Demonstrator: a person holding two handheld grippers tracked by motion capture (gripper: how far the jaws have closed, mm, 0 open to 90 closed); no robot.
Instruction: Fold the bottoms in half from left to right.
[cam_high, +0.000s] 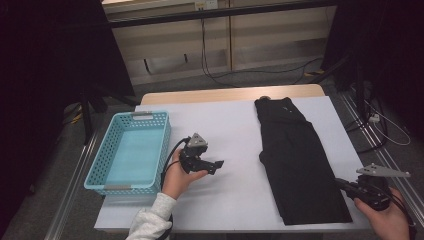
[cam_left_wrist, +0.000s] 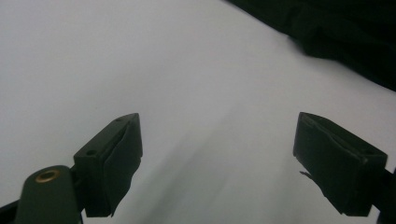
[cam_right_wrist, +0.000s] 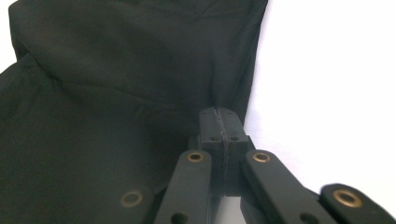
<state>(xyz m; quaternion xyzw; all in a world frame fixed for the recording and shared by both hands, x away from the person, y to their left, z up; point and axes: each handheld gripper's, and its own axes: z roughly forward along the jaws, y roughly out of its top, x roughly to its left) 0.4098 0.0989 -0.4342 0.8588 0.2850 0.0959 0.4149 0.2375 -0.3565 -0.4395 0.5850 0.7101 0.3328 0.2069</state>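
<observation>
My right gripper (cam_right_wrist: 223, 122) sits clenched at the black trousers' (cam_high: 300, 165) edge to pinch it; left gripper (cam_left_wrist: 217, 154) hovers released over the worktop (cam_high: 225, 130).

open table (cam_high: 235, 125) between basket (cam_high: 131, 150) and black garment (cam_high: 300, 165).

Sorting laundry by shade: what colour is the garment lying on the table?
Plain black; the garment shows best in the high view.
</observation>
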